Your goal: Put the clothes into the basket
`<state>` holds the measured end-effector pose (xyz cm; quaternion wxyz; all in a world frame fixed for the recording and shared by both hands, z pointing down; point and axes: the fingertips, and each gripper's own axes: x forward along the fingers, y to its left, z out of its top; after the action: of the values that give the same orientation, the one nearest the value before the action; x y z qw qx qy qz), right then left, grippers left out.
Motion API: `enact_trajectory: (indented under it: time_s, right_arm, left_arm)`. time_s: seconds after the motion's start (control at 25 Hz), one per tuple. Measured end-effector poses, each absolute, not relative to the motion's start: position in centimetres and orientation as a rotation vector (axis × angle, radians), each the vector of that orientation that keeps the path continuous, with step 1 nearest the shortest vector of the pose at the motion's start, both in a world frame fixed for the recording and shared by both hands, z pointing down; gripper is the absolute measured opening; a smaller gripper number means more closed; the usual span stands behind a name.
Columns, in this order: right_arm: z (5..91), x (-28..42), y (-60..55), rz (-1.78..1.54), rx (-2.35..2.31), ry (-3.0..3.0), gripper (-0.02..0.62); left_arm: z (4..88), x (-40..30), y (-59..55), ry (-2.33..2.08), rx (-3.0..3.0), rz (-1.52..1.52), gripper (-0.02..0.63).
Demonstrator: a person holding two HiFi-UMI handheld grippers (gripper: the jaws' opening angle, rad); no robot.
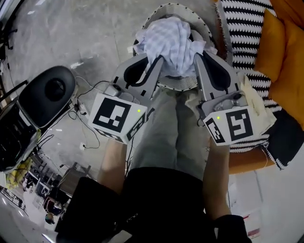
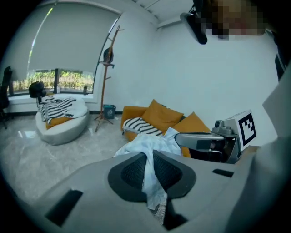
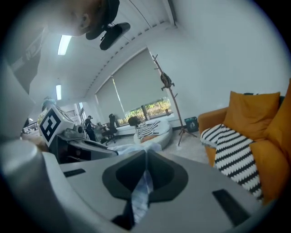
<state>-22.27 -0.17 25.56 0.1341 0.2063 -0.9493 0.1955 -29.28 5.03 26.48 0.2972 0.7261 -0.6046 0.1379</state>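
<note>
Left gripper [image 1: 155, 64] and right gripper [image 1: 200, 60], jaws closed, each clamp a pale checked cloth garment [image 1: 171, 42].
Bunched at top centre, it overlaps the round woven basket [image 1: 178, 7].

No word, number or brand name is legible from where I stand; the only signs are black-and-white square coded markers, one on the cube [image 1: 112, 115] of the left gripper [image 1: 158, 61], another on the right gripper [image 1: 197, 58].
</note>
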Motion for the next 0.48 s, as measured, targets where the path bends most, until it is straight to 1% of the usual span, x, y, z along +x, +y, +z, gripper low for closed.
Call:
enact_trajectory:
  time_s: [0.28,0.36,0.48]
  right_arm:
    - [40.8,-23.2,2.8,0.746,0.58,-2.518,0.023]
    - [43.5,-22.8,3.3,0.801,0.603,-2.446,0.023]
    - [45.0,-21.3,3.2,0.874,0.682,-2.388,0.025]
  left_arm:
    - [41.2,-30.5,7.3,-1.609,1.745,0.563,0.034]
    - [43.8,-30.1,7.8,-1.581,1.658,0.586,0.034]
    - [45.7,-28.8,8.0,-1.526,1.607,0.653,0.034]
